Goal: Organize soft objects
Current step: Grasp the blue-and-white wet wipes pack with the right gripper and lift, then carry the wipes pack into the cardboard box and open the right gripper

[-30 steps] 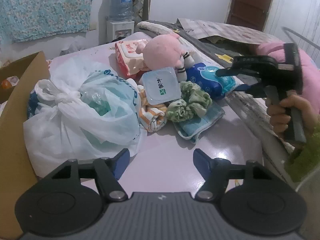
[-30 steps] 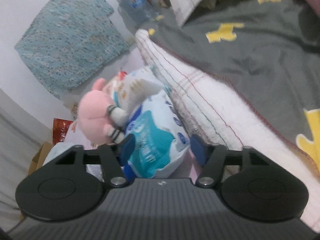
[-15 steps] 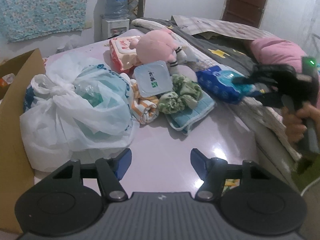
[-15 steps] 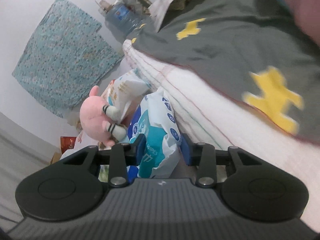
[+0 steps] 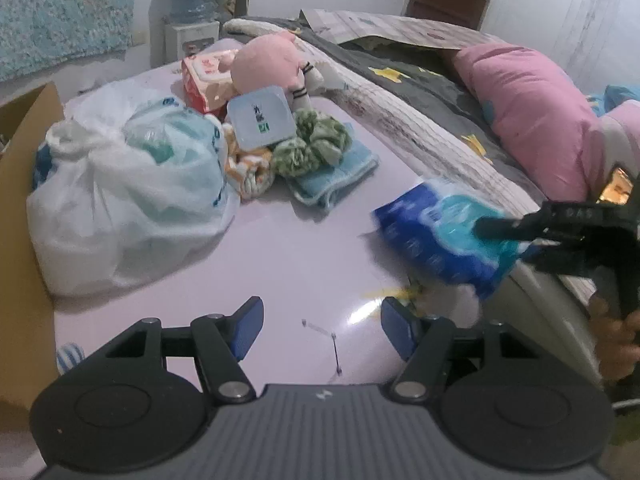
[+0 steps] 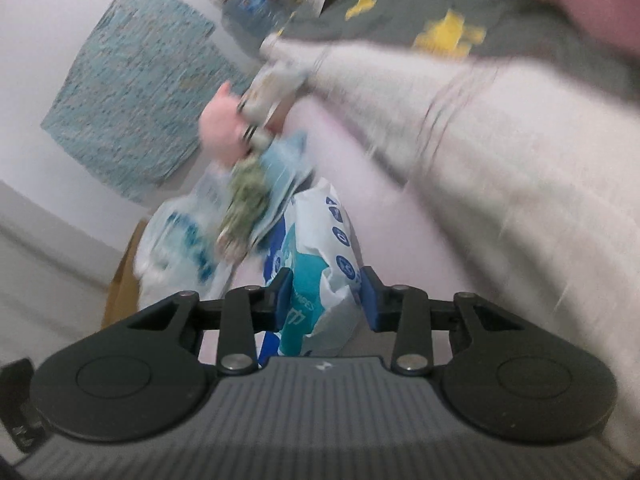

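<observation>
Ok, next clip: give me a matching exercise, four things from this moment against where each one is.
Things:
1. wipes pack
2. green scrunchie
3. white plastic bag
4. pink pillow

Places:
A. on the bed
B. on the folded blue towel
C. beside the cardboard box
D. between the right gripper's jaws

Pairs: 1-D, 2-B, 3-C, 4-A

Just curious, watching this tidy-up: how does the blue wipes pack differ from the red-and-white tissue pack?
The blue wipes pack is clamped in the right gripper above the table; the red-and-white tissue pack rests at the table's far end against the pink plush. The wipes pack is blue and teal, the tissue pack red and white. Both are soft plastic-wrapped packs.
</observation>
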A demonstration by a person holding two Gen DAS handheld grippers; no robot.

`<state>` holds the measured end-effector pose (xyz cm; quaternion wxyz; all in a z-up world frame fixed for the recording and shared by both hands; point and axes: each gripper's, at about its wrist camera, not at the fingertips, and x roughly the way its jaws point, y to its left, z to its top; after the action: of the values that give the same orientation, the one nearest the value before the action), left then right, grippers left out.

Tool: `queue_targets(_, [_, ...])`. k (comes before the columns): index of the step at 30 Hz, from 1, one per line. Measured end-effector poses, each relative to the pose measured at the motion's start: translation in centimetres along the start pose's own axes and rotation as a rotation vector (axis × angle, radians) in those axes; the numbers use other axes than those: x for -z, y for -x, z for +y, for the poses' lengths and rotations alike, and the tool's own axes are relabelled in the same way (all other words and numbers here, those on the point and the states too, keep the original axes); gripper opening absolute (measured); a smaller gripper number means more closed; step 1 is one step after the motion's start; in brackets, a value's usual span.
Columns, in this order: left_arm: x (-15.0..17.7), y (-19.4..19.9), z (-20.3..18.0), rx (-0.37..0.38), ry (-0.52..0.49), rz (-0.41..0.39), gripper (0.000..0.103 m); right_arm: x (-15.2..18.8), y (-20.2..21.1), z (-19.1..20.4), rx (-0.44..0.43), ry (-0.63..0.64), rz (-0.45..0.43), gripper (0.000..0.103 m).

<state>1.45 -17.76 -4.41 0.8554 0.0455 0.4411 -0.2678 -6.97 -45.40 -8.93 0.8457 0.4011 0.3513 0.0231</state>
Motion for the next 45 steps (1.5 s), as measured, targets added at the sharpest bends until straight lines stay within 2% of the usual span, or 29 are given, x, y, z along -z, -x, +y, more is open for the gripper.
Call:
queue_targets(4, [1.2,0.8,0.8,0.021,0.020,0.019,0.067,3.4,-2.5,1.5,-0.070,-0.040,0.089,0.034])
queue_targets(9, [2.1,0.9,1.8,0.026,0.053,0.044,0.069,5.4,-6.7,4.5,-0.133,-0.038,0.156,0.034])
queue_targets(13, [2.2,0.6,2.9,0.022,0.087,0.042,0.074,5.7,-8.9,6.4,-0.169,-0.016,0.203,0.038])
queue_targets(14, [2.1,0.4,3.2,0.021,0.095,0.042,0.076,5.6,-9.1,6.9,-0.166,0.003,0.209,0.045])
queue_targets(17, [1.9,-0.3,3.5,0.016,0.092,0.047,0.080,5.2,-8.4,7.7,-0.129,0.082,0.168,0.057])
queue_targets(19, [1.8,-0.9,3.6,0.011,0.080,0.058,0.080,4.8,-7.5,8.2,-0.092,0.148,0.115,0.059])
queue_targets(22, [1.5,-1.6,3.6,0.046,0.083,0.073,0.080,3.7,-7.2,8.0,-0.086,0.167,0.097,0.059])
queue_targets(26, [0.8,-2.3,3.3,0.081,0.082,0.085,0.080,2.6,-8.3,8.3,-0.090,0.176,0.117,0.059])
queue_targets(30, [0.1,-3.4,3.1,0.092,0.077,0.110,0.080,2.2,-10.2,8.9,-0.108,0.185,0.171,0.057])
queue_targets(34, [-0.5,-4.4,3.3,0.070,0.075,0.127,0.081,2.5,-12.3,9.5,-0.075,0.200,0.241,0.054])
queue_targets(42, [-1.3,-5.9,4.5,0.133,0.152,0.183,0.081,2.5,-12.7,9.2,-0.081,0.179,0.281,0.051])
queue_targets(45, [-1.5,-6.1,4.6,0.135,0.180,0.192,0.081,2.5,-12.7,9.0,-0.090,0.166,0.285,0.052])
